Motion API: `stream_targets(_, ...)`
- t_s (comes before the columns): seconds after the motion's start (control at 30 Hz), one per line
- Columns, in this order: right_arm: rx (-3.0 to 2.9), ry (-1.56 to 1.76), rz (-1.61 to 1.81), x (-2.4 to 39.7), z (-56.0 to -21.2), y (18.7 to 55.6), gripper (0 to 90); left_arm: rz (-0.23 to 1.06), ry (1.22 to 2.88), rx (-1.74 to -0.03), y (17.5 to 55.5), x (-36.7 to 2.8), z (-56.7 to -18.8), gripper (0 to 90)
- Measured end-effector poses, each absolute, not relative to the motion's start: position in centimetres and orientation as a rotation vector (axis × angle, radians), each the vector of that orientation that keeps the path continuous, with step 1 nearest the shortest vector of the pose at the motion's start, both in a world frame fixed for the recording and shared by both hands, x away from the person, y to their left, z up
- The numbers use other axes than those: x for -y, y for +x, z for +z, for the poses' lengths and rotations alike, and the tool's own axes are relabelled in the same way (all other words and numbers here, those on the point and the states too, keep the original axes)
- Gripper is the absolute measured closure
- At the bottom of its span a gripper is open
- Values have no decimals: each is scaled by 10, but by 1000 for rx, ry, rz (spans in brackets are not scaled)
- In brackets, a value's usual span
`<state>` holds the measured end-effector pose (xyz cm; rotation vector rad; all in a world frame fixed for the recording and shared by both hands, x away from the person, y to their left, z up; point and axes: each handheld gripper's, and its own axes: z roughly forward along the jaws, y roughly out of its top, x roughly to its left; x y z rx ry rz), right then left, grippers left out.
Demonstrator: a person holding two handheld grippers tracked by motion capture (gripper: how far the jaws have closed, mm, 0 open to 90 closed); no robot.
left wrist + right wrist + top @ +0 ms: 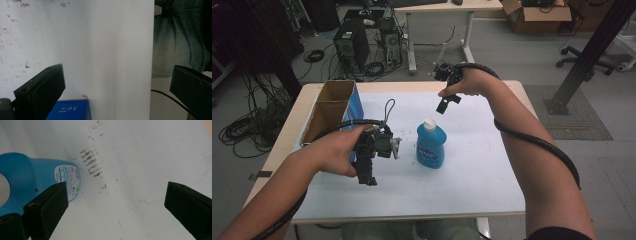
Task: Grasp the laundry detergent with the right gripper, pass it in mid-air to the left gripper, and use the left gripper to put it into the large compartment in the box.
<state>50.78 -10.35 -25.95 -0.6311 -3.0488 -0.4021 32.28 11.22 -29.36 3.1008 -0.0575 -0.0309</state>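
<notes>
The blue bottle (431, 145) is standing upright near the middle of the white sheet (472, 175), its long axis pointing straight up and its white cap (429, 123) on top. The right gripper (445, 102) is hanging over the far side of the sheet, above and just beyond the bottle, pointing down; in its own view the bottle (32, 177) is sitting to the left of its spread jaws, which are gripping nothing. The left gripper (368, 175) is hovering left of the bottle at about the same depth, its jaws also wide apart and empty, and it is looking down at the sheet (100, 50) and the corner of a blue box (68, 110). Both are lying close to the bottle; the right one, I judge, is better placed to come down on the cap. An open cardboard box (329, 107) is standing at the left edge of the wooden table (282, 145). Beyond it, a computer tower (351, 47), tangled cables (247, 130) and a desk (447, 10) are filling the grey-floored room.
</notes>
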Motion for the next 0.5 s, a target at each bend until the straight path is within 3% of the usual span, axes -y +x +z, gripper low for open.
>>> stream_targets(0.5, 3050, -656, -427, 123, -256, 504, 52, -27, 3103, 62, 324, -108, -294, 2)
